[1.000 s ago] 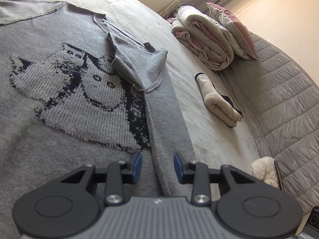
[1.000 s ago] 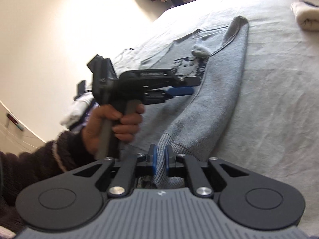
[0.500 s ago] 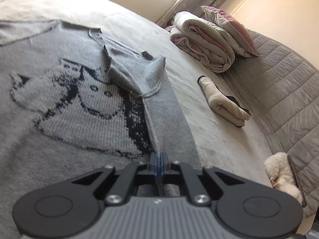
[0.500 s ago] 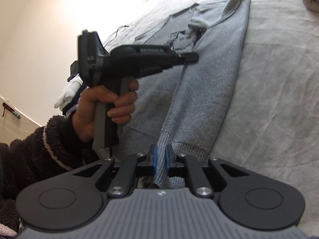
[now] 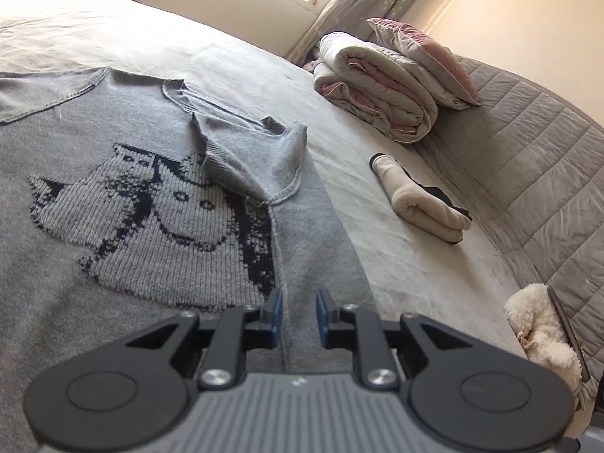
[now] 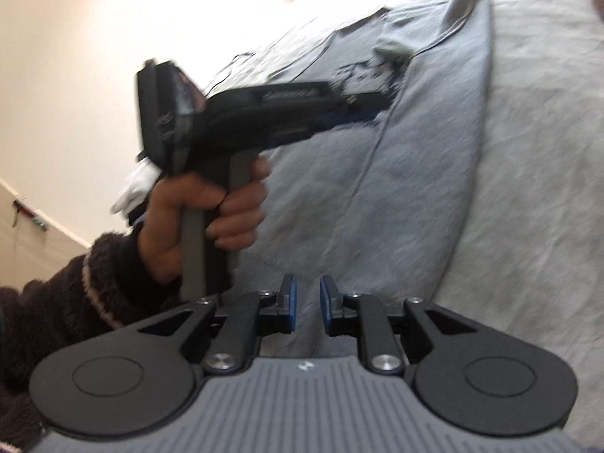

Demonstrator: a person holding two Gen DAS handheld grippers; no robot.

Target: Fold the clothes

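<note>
A grey knit sweater (image 5: pixel 94 196) with a dark cartoon figure lies flat on the bed, its right side folded inward as a long strip (image 5: pixel 313 249), with a cuff resting near the collar. My left gripper (image 5: pixel 298 319) is open just above the strip's seam, holding nothing. In the right wrist view the sweater (image 6: pixel 415 173) lies ahead. My right gripper (image 6: pixel 307 309) is open over its lower edge, holding nothing. The left gripper (image 6: pixel 362 109) shows there too, held in a hand over the sweater.
A pale bed sheet (image 5: pixel 396 256) lies to the right of the sweater. A rolled cream garment (image 5: pixel 419 200) lies on it. A folded duvet with a pink pillow (image 5: pixel 392 83) sits at the head. A quilted headboard (image 5: pixel 536 173) and a plush toy (image 5: pixel 540 324) are at the right.
Both grippers opened. The left was shut on the folded strip half a second ago and has let go. The right released the sweater's hem, which now lies flat.
</note>
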